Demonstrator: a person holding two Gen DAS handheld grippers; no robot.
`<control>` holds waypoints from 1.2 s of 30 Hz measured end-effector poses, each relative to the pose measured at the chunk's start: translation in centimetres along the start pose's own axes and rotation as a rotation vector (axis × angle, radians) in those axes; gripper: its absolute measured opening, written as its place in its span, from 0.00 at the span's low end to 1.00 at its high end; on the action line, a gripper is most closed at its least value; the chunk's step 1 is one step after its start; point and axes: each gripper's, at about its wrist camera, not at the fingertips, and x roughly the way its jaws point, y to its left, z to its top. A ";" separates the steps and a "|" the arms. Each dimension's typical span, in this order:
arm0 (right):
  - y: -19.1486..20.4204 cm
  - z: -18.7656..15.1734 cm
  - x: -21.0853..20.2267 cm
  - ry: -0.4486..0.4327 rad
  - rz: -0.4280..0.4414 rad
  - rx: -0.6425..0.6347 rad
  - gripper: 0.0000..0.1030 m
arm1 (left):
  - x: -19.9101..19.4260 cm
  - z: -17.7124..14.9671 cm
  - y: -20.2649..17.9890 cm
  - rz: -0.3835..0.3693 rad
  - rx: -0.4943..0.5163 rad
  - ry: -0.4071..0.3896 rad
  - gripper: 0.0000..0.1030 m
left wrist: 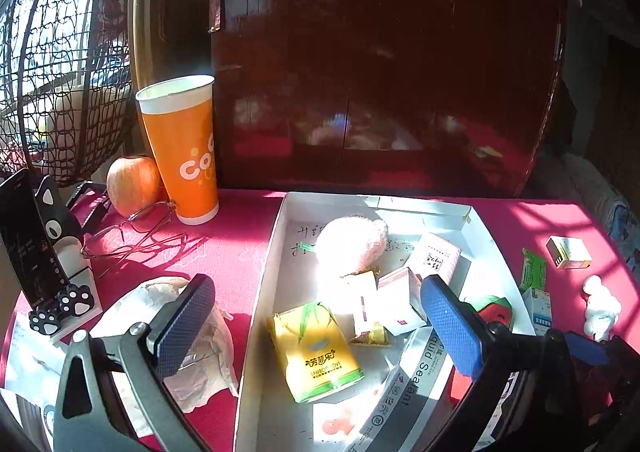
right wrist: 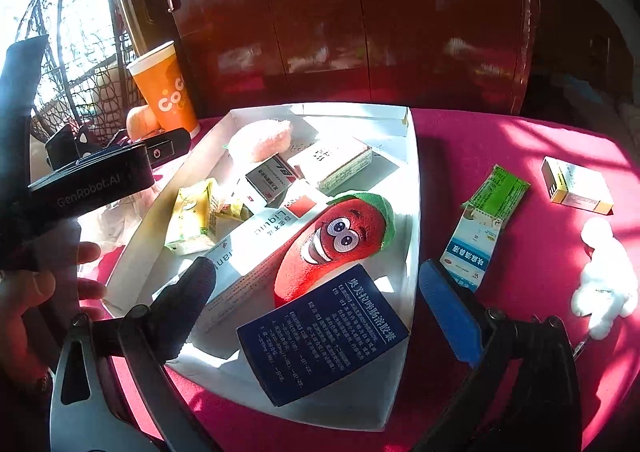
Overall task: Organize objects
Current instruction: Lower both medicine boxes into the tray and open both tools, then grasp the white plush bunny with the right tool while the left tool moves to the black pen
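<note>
A white cardboard tray on the red tablecloth holds a red plush chili, a dark blue box, a long sealant box, a yellow tissue pack, a pink fluffy ball and small boxes. My right gripper is open above the blue box at the tray's near corner. My left gripper is open and empty over the tray's near left part. A green packet, a blue-white box, a yellow box and a white fluffy toy lie right of the tray.
An orange paper cup, an apple and glasses stand left of the tray. A phone on a cat stand and crumpled paper lie at the near left. A dark red cabinet rises behind the table.
</note>
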 end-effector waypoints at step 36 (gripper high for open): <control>-15.4 -1.8 -6.9 -0.186 -0.196 0.342 1.00 | -4.9 -4.4 -14.6 -0.288 0.197 0.014 1.00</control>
